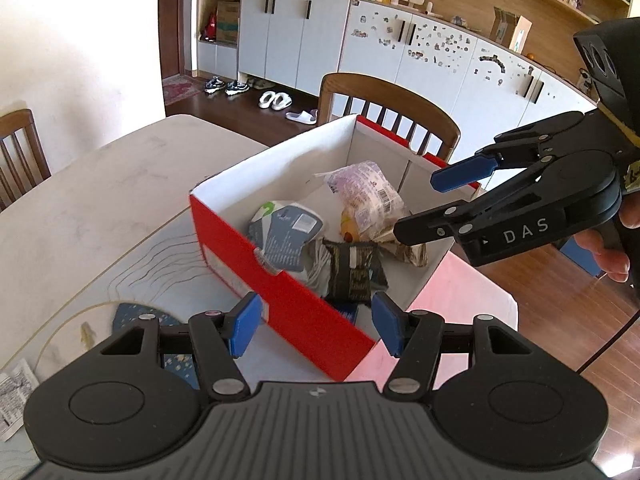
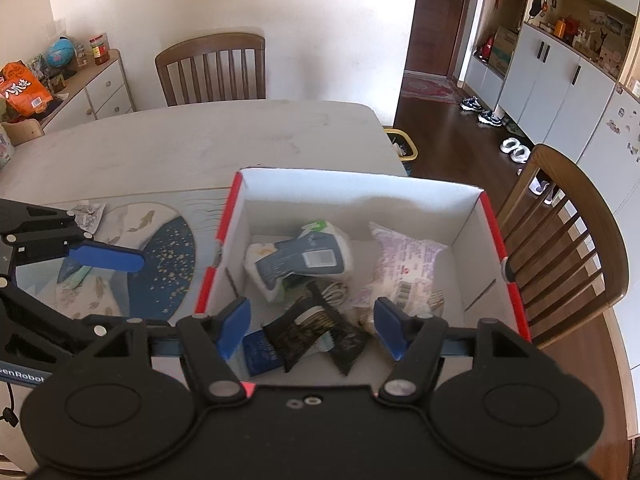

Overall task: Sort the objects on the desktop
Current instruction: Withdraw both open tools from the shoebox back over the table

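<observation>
We hold both grippers over the red box (image 2: pixel 506 248) on the bench (image 2: pixel 200 140), where the sorted packets (image 2: pixel 304 260) lie together. Left gripper (image 1: pixel 316 326) and right gripper (image 2: pixel 310 326) have wide, empty jaws, ready for another item.

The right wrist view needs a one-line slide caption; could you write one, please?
Open right gripper above a red box holding a tissue pack, pale snack bag and dark sachets.
</observation>
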